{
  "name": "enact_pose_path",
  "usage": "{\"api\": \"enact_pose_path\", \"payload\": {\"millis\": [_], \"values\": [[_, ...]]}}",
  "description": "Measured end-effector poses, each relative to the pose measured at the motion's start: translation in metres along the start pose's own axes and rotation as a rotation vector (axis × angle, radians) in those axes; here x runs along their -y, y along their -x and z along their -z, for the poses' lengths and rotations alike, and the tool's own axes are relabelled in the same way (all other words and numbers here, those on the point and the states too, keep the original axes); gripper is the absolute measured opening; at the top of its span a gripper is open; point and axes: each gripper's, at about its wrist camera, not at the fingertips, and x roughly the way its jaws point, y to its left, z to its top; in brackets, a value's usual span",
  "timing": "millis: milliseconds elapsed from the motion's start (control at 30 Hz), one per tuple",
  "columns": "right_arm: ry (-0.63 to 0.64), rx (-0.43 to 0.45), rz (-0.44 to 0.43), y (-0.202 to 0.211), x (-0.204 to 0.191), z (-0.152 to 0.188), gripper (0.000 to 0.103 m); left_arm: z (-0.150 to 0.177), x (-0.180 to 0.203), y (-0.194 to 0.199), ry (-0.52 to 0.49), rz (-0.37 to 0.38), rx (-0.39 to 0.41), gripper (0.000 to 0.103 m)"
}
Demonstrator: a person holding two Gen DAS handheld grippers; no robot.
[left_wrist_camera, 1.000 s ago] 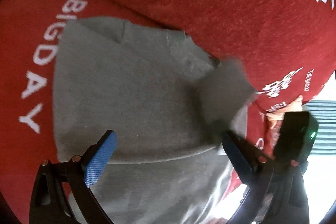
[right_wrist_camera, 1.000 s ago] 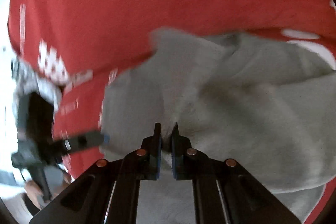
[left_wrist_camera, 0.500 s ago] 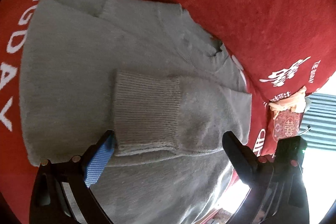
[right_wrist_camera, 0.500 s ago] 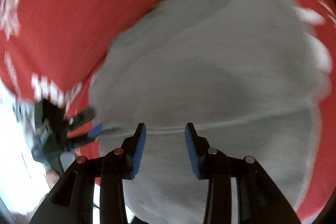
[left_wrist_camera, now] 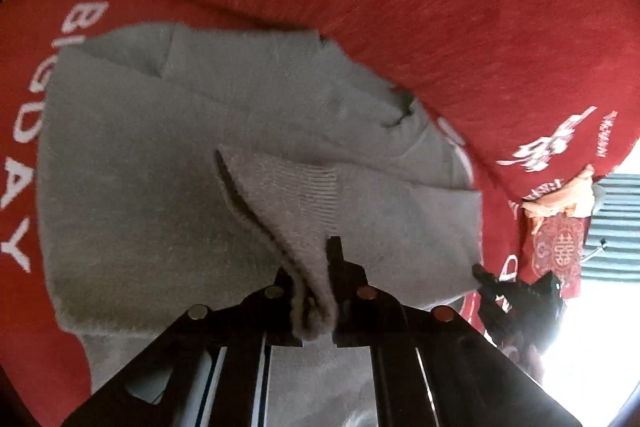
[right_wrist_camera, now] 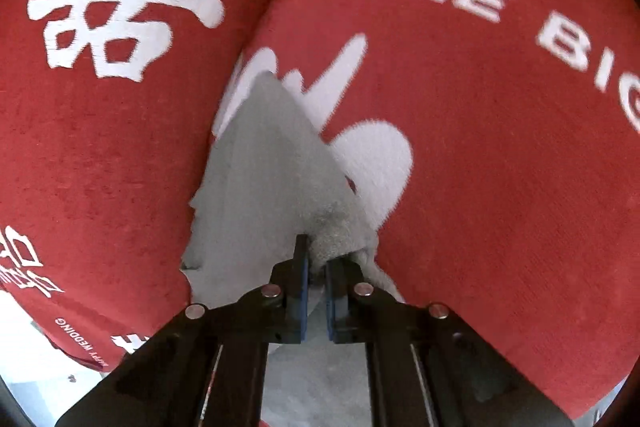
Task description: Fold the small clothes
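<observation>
Since a moment ago the left gripper (left_wrist_camera: pixel 316 291) has clamped onto the ribbed cuff (left_wrist_camera: pixel 296 195) of the grey sweater (left_wrist_camera: pixel 140 167), which spreads ahead of its fingers on the red cloth (left_wrist_camera: pixel 440 7). Right gripper (right_wrist_camera: pixel 316 267), closing, pinches a bunched sweater edge (right_wrist_camera: pixel 336 227). Soft, light knit; hems probably give the firmest hold.

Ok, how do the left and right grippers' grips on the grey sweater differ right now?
The left gripper is shut on the ribbed cuff of the sleeve folded across the grey sweater. The right gripper has its jaws closing on a bunched plain-knit edge. The left's view shows the garment spread out; the right's shows mostly red cloth. Both pinch the same grey sweater.
</observation>
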Motion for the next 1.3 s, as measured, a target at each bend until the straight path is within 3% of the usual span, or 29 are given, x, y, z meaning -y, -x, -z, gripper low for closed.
{"api": "enact_pose_path", "payload": {"millis": [67,167,300,333,367,467,533,600,700,767,933,1000,1133,1167,1200,1300], "values": [[0.05,-0.006,0.001,-0.001,-0.008,-0.002,0.007,0.005,0.003,0.0,-0.027,-0.006,-0.009,0.007],[0.12,-0.024,0.068,-0.005,-0.005,-0.009,0.007,0.014,0.002,-0.016,-0.056,-0.051,-0.045,0.007],[0.149,-0.052,0.084,-0.015,0.004,-0.01,0.007,0.02,-0.008,-0.021,-0.064,-0.149,-0.064,0.007],[0.157,-0.06,0.085,-0.015,0.003,-0.01,0.007,0.019,-0.011,-0.016,-0.058,-0.152,-0.065,0.01],[0.169,-0.073,0.087,-0.013,0.004,-0.011,0.007,0.018,-0.015,-0.009,-0.055,-0.186,-0.059,0.023],[0.208,-0.133,0.108,-0.009,-0.002,-0.008,0.011,0.015,-0.021,0.013,-0.079,-0.323,-0.011,0.043],[0.253,-0.162,0.138,-0.002,-0.008,-0.002,0.023,0.013,-0.025,0.025,-0.07,-0.33,0.005,0.043],[0.335,-0.167,0.124,0.012,-0.02,0.006,0.026,0.01,-0.027,0.035,-0.056,-0.343,0.02,0.043],[0.42,-0.106,0.088,0.035,-0.034,0.002,0.034,0.008,-0.02,0.04,-0.065,-0.348,0.037,0.043],[0.411,-0.067,0.1,0.032,-0.041,-0.016,0.041,0.007,-0.012,0.033,-0.084,-0.348,0.03,0.043],[0.329,-0.043,0.144,0.0,-0.036,-0.07,0.041,0.006,0.009,0.002,-0.113,-0.359,0.004,0.043],[0.308,-0.06,0.122,-0.018,-0.038,-0.081,0.041,0.007,0.012,-0.004,-0.115,-0.358,-0.003,0.043],[0.318,-0.102,0.106,-0.045,-0.044,-0.091,0.038,0.007,0.013,-0.005,-0.105,-0.374,0.001,0.043],[0.335,-0.116,0.109,-0.047,-0.049,-0.092,0.028,0.007,0.013,-0.003,-0.099,-0.376,0.003,0.043],[0.37,-0.134,0.121,-0.049,-0.055,-0.091,0.007,0.007,0.013,-0.003,-0.096,-0.379,0.003,0.043],[0.495,-0.093,0.159,-0.036,-0.076,-0.082,0.007,0.005,0.014,-0.001,-0.1,-0.392,0.005,0.043]]}}
